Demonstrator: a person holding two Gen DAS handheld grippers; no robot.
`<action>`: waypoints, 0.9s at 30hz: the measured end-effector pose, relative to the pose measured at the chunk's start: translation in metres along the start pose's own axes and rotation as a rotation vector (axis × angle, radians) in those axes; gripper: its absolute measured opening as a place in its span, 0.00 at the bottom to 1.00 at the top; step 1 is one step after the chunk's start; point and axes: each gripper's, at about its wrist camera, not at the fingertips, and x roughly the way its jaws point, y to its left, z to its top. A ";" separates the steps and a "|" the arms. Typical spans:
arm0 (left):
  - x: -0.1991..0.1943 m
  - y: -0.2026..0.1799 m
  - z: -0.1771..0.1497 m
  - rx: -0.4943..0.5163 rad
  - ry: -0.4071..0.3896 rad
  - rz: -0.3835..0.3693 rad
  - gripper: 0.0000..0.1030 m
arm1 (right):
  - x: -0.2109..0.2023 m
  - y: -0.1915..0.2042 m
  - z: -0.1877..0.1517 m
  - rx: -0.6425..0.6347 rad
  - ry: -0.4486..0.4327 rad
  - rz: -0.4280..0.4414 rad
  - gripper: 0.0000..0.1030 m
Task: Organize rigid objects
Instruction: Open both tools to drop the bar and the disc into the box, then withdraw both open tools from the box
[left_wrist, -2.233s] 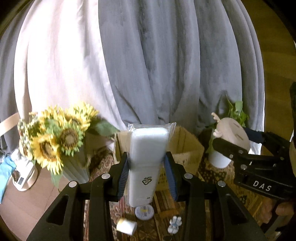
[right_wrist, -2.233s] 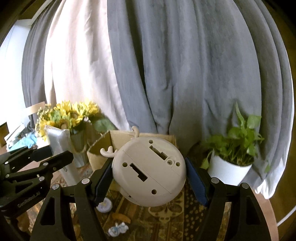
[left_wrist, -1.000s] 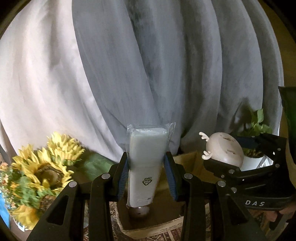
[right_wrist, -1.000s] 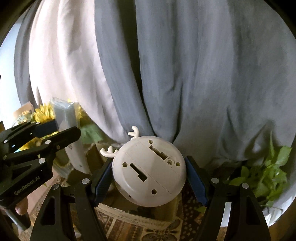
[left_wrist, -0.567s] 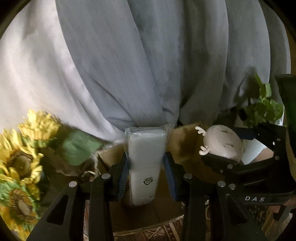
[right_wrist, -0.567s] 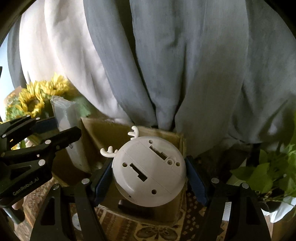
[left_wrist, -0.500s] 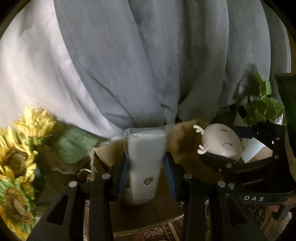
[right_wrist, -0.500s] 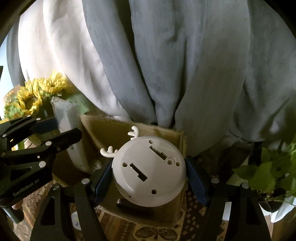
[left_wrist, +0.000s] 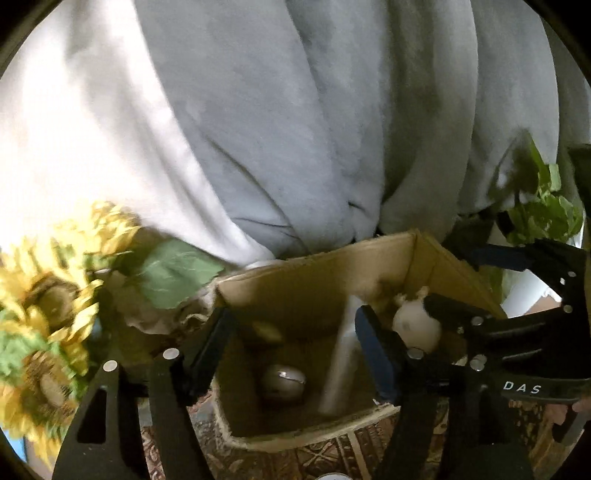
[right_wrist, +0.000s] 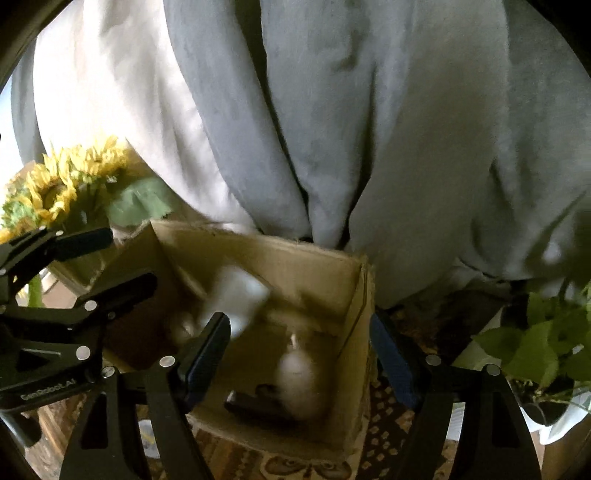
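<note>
Brown corrugated cardboard box sits under my 2 grippers. My left gripper has just spread its jaws, nothing pinched; the slim white wrapped packet leans blurred inside the box. My right gripper has also just widened, empty; the round antlered toy lies blurred on the box floor.

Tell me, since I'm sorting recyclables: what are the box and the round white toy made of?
The box looks like plain brown corrugated cardboard, matte, with rough, frayed top edges. The toy seems to be hard, smooth off-white plastic with small moulded antlers; it is motion-blurred inside the box, so its finish is uncertain.
</note>
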 end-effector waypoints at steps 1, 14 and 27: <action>-0.005 0.001 -0.001 -0.009 -0.007 0.010 0.68 | -0.004 0.000 0.000 -0.002 -0.010 -0.010 0.76; -0.077 0.007 -0.018 -0.054 -0.105 0.070 0.73 | -0.073 0.012 -0.010 0.046 -0.146 -0.064 0.76; -0.144 0.014 -0.052 -0.072 -0.189 0.121 0.82 | -0.132 0.044 -0.032 0.023 -0.246 -0.080 0.76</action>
